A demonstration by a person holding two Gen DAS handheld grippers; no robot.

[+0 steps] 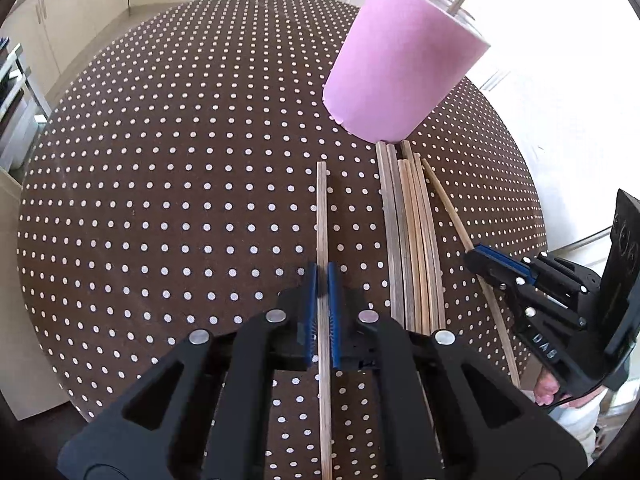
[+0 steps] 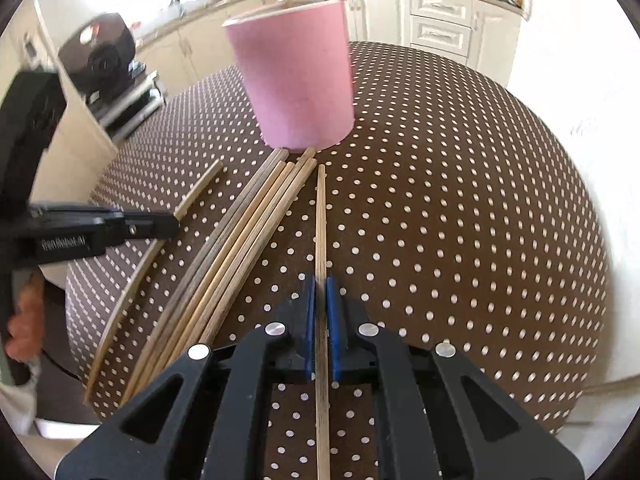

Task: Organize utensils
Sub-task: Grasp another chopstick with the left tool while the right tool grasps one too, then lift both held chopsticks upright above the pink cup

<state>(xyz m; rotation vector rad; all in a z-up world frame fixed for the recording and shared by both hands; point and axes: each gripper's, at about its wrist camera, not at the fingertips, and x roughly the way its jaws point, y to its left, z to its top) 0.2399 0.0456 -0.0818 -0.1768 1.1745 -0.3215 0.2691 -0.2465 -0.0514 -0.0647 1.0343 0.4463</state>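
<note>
- Left wrist view: the left gripper (image 1: 322,280) is closed on a single chopstick (image 1: 321,208); the blue pads (image 1: 310,308) clamp the stick partway along its length, and its far end points up the table.
- The polka-dot tablecloth (image 1: 180,180) carries a bundle of chopsticks (image 1: 412,240) lying side by side just right of the held stick, their far ends touching the base of the pink cup (image 1: 400,68).
- Two sticks stand in the cup.
- The right gripper (image 1: 474,256) is at the right edge, closed on another chopstick (image 1: 444,200) beside the bundle.
- Right wrist view: the right gripper (image 2: 320,292) is clamped on its chopstick (image 2: 321,220), blue pads (image 2: 332,320) pressing both sides.
- The bundle (image 2: 240,240) lies just left of it, fanning toward the pink cup (image 2: 296,80).
- The left gripper (image 2: 174,224) at the left edge grips its own stick (image 2: 200,190), apart from the bundle.
</note>
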